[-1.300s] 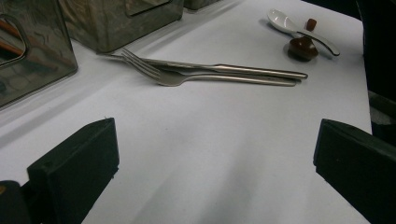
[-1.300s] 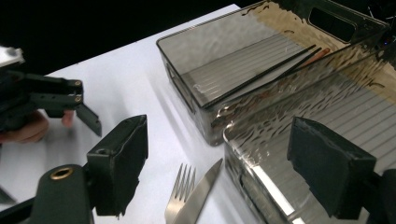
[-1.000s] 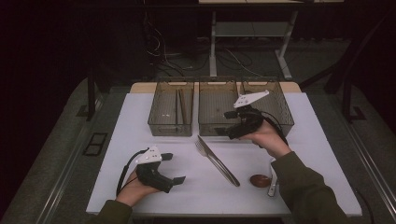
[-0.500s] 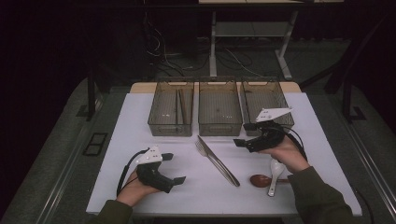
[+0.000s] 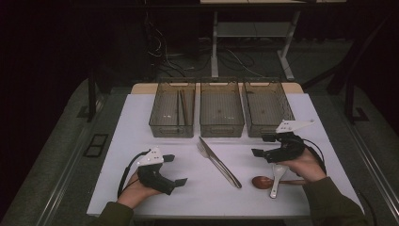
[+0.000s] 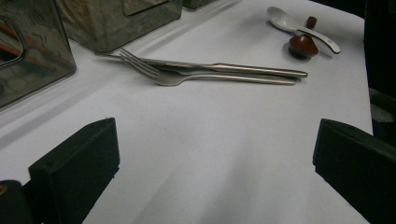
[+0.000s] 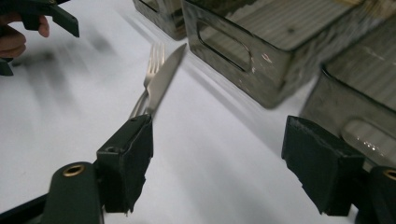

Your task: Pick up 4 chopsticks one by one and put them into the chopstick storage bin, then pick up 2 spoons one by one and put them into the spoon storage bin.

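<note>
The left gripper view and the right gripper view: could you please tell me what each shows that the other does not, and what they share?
Left gripper view: the white spoon lying across the brown wooden spoon, far behind its own wide-open claw.

Right gripper view: a hand holding the other claw at the top left, with its own claw open over bare table, nothing between the jaws.

Both: the fork and knife lying side by side on the white table, and the smoky clear bins.
</note>
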`<state>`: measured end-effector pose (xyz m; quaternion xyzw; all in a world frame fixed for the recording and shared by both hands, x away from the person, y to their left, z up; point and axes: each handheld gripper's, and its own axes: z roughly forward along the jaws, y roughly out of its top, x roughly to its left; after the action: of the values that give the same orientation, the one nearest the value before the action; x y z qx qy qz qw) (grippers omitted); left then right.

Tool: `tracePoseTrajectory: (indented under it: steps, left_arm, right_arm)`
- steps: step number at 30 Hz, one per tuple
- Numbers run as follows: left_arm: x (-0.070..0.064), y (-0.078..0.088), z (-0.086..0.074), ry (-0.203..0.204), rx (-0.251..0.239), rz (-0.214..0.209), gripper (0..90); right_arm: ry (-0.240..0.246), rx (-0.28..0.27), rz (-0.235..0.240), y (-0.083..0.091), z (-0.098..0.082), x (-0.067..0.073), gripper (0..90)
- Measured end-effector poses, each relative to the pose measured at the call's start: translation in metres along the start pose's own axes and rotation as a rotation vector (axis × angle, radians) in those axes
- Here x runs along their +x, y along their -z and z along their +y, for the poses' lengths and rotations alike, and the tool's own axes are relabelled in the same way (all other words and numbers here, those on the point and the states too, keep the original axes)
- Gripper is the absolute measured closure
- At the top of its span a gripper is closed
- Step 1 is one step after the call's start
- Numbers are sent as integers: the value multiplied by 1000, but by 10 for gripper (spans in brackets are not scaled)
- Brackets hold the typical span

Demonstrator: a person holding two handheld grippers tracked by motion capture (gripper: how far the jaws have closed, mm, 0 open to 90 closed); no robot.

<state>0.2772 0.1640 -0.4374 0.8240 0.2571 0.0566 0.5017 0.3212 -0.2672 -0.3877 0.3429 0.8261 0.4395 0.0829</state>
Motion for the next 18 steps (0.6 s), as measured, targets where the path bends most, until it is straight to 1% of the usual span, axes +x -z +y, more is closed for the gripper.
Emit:
tracePoseTrajectory:
  steps: [3, 6, 7, 13, 14, 18]
  left_arm:
    - [-1, 0, 0, 0, -1, 1, 0]
    - [0, 0, 0, -1, 0, 1, 0]
    - [0, 0, 0, 0, 2, 2, 0]
    - [1, 0, 0, 3, 2, 2, 0]
    - [1, 0, 0, 4, 1, 2, 0]
    - [0, 1, -1, 7, -4, 5, 0]
  right_arm:
    - [-15, 0, -6, 8, -8, -3, 274]
    - [-26, 3, -26, 16, -15, -5, 335]
    - [-34, 4, -32, 18, -18, -6, 365]
    - [-37, 9, -75, 30, -32, -9, 535]
    - [-46, 17, -82, 31, -34, -9, 567]
    - [-54, 53, -125, 35, -44, -12, 697]
